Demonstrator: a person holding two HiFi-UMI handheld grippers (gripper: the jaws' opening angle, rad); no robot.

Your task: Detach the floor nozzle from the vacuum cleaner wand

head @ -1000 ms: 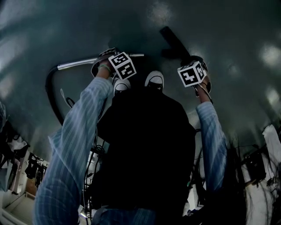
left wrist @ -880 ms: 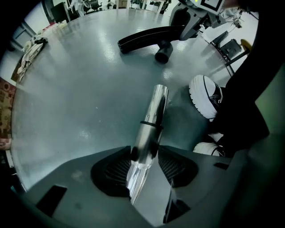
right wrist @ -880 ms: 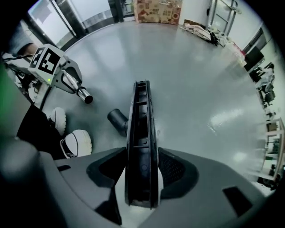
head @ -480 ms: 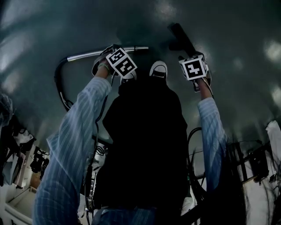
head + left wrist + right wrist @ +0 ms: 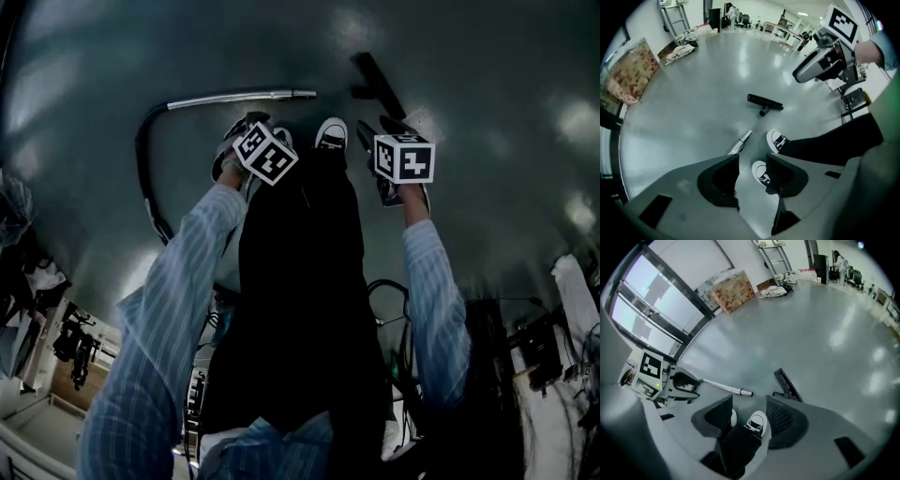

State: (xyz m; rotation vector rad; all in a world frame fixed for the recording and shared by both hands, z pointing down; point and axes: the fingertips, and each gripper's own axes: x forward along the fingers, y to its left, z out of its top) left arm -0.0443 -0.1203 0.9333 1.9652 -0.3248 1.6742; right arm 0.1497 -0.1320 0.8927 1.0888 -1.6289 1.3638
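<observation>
At the far left a dark hose (image 5: 145, 178) curved down to the metal wand (image 5: 239, 96), which lay flat on the floor (image 5: 487, 216). Its long axis ran left to right across the head view, and its bare open end pointed right. My left gripper (image 5: 753, 159) hung above it, pointing steeply down. Its jaws stood apart with nothing between the pads, only floor and my own shoes (image 5: 330, 134) showing through the gap. The wand's tip lay just ahead of that gripper, so the left hand was the nearer one to it.

Right of my shoes, the black floor nozzle (image 5: 375, 80) lay on the floor at a slant to the wand. A strip of bare floor separated it from the wand's open end. The two were already apart, so I judged the detaching done.

My right gripper (image 5: 749, 404) was released too, jaws wide and empty. The nozzle lay just beyond it, up and to the right in its own view. Any further handling of the nozzle would have fallen to the right hand.
</observation>
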